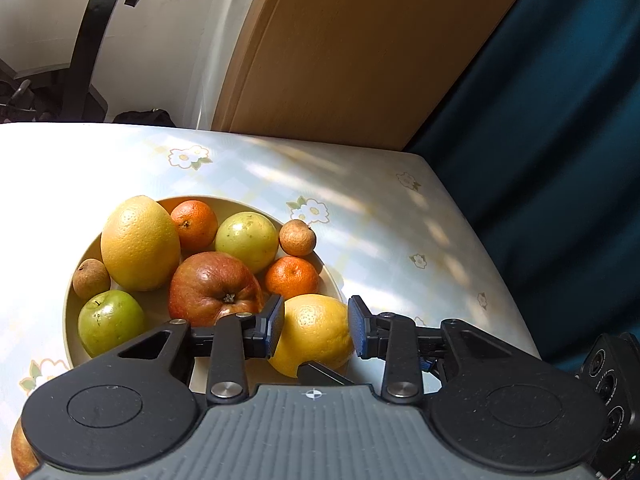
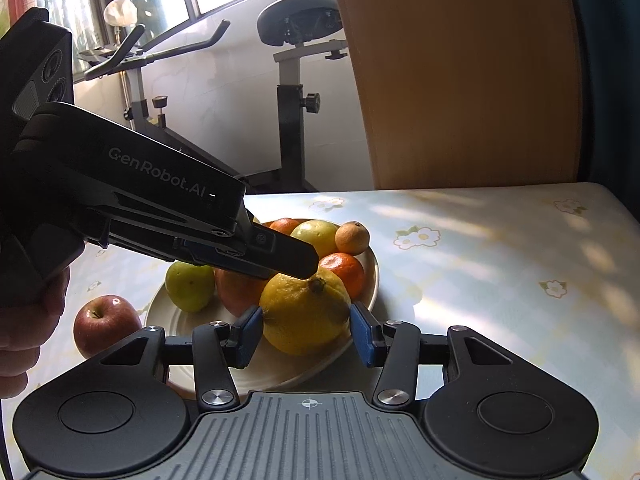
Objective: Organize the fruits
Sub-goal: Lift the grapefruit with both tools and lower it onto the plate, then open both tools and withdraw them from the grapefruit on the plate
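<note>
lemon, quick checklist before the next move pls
1. Left gripper pads on both sides of lemon: ok.
2. Right gripper clear of lemon: cannot tell, its pads flank it too.
3. Lemon free of neighbours: not ok, apple and mandarin sit close beside it.
4. Lemon within plate rim: cannot tell, it is at the near edge.
5. Room on table right of plate: ok.
</note>
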`<act>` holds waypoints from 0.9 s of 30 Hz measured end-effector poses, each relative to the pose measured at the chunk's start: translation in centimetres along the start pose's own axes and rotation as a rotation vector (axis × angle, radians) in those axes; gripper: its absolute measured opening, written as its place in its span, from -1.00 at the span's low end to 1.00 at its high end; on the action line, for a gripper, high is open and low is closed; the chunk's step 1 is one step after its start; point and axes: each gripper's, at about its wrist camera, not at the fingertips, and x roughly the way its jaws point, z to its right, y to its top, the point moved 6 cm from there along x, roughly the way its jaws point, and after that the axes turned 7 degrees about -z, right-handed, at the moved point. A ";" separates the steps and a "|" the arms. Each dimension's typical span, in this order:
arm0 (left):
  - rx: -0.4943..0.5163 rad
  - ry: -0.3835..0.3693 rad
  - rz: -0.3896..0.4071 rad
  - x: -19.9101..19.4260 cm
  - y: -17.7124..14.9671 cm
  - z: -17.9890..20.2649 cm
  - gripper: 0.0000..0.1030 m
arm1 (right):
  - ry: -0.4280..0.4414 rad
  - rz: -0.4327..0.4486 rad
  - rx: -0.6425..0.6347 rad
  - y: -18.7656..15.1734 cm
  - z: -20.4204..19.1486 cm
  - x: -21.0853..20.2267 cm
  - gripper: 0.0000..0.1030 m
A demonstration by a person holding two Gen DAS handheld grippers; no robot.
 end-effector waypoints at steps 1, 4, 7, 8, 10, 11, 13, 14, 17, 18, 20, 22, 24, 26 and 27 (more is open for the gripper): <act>-0.001 -0.001 0.001 0.0 0.0 0.0 -0.29 | -0.001 0.002 -0.003 0.0 0.0 0.0 -0.14; 0.010 -0.004 0.009 -0.4 0.0 0.2 -0.29 | 0.005 0.020 0.003 0.1 0.1 0.0 -0.13; 0.010 -0.004 0.019 -0.8 0.0 0.2 -0.29 | 0.016 0.040 0.021 -0.1 0.3 -0.1 -0.12; 0.004 -0.006 0.020 -1.0 0.0 0.1 -0.29 | 0.011 0.053 0.019 -0.3 0.3 -0.2 -0.12; -0.006 -0.004 0.007 -1.3 -0.3 -0.1 -0.29 | -0.015 0.082 0.022 -0.8 0.2 -0.5 -0.08; 0.001 0.000 0.006 -1.6 -0.5 -0.2 -0.29 | -0.025 0.093 0.026 -0.9 0.2 -0.7 -0.07; 0.024 0.016 0.020 -2.3 -0.7 -0.4 -0.29 | -0.022 0.102 0.013 -1.2 -0.2 -1.0 -0.07; 0.028 0.024 0.029 -2.6 -0.7 -0.6 -0.29 | -0.016 0.110 0.004 -1.2 -0.3 -1.4 -0.07; 0.001 0.009 0.053 -4.0 -1.3 -1.3 -0.29 | -0.025 0.125 0.003 -1.1 -0.8 -2.5 -0.08; 0.000 0.003 0.056 -4.3 -1.6 -1.5 -0.29 | -0.027 0.130 0.008 -1.2 -0.9 -2.9 -0.08; 0.025 0.016 0.071 -5.2 -2.2 -1.8 -0.29 | -0.026 0.134 0.020 -1.5 -1.2 -3.7 -0.09; 0.057 0.039 0.089 -6.1 -2.7 -2.0 -0.29 | -0.031 0.128 0.026 -2.0 -1.6 -4.3 -0.09; 0.079 0.049 0.101 -7.3 -3.4 -2.5 -0.29 | -0.040 0.116 0.030 -2.8 -2.3 -4.8 -0.09; 0.088 0.055 0.108 -8.6 -4.2 -3.3 -0.29 | -0.045 0.108 0.035 -3.4 -2.9 -5.2 -0.09; 0.093 0.060 0.112 -9.2 -4.5 -3.6 -0.29 | -0.047 0.104 0.035 -3.7 -3.3 -5.3 -0.09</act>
